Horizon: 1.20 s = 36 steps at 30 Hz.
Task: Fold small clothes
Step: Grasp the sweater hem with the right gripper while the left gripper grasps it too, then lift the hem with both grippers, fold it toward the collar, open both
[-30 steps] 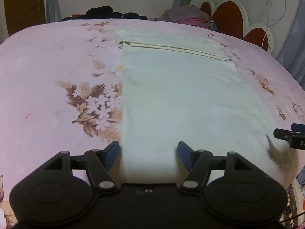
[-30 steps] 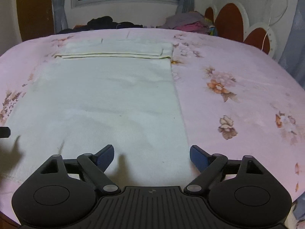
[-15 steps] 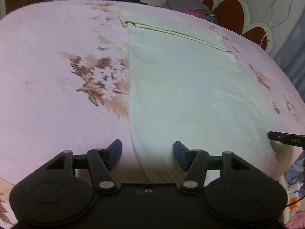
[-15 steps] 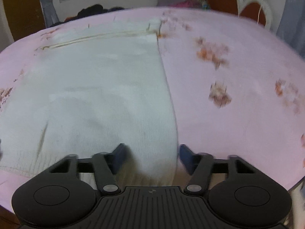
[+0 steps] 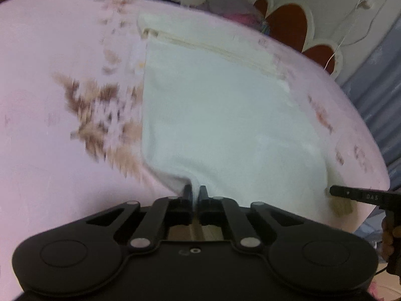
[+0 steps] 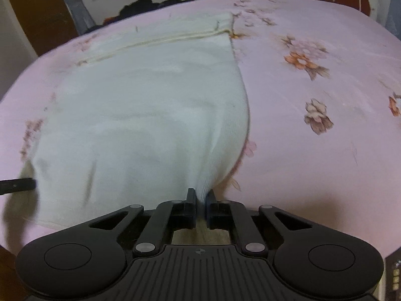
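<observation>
A white knit garment point(image 5: 225, 115) lies flat on the pink flowered bedspread point(image 5: 50, 138), its far end folded over into a band. My left gripper point(image 5: 195, 191) is shut on the garment's near left corner, which bunches up between the fingers. My right gripper point(image 6: 201, 193) is shut on the garment's point(image 6: 140, 115) near right corner, pulled into a peak. The right gripper's tip also shows at the right edge of the left wrist view point(image 5: 361, 197), and the left gripper's tip at the left edge of the right wrist view point(image 6: 17, 185).
Dark and purple clothes point(image 6: 147, 3) are heaped at the bed's far edge under a window. A scalloped red and white headboard point(image 5: 295, 25) stands at the far right, with a white cable on the wall. The bedspread point(image 6: 313, 150) stretches right of the garment.
Both grippers moved down to the garment's near edge and closed from wide open onto its two near corners. The cloth now bunches at each pinch.
</observation>
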Each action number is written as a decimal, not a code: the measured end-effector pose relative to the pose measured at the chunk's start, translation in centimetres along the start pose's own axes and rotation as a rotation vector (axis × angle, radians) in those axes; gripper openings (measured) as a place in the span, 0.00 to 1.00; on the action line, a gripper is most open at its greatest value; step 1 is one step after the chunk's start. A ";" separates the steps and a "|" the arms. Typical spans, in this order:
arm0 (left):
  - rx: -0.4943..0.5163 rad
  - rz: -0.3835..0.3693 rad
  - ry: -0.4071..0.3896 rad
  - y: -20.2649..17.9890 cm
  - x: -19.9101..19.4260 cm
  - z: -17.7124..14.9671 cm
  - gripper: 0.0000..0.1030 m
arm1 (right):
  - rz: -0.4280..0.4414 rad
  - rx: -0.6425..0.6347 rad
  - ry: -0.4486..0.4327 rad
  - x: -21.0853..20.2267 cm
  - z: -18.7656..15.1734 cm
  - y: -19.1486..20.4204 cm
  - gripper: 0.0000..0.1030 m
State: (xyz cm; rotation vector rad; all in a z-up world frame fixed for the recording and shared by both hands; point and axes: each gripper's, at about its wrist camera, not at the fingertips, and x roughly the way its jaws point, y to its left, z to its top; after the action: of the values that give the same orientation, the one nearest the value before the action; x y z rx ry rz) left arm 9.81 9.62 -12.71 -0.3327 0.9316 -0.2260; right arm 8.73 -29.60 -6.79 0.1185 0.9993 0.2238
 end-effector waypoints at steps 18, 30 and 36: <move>-0.008 -0.080 -0.242 -1.1 1.2 15.7 0.04 | 0.102 0.058 -0.276 -0.6 16.2 -0.2 0.06; -0.087 -0.003 -0.250 1.2 9.2 25.3 0.04 | 0.142 0.177 -0.263 9.4 28.7 -2.9 0.06; -0.151 0.049 -0.227 2.9 13.4 28.6 0.04 | 0.137 0.256 -0.196 15.2 32.0 -4.6 0.06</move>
State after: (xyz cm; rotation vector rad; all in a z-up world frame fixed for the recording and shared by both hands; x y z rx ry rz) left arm 40.96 13.07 -8.02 -0.4648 0.7331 -0.0707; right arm 44.25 -30.27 -2.98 0.4357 0.8215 0.2038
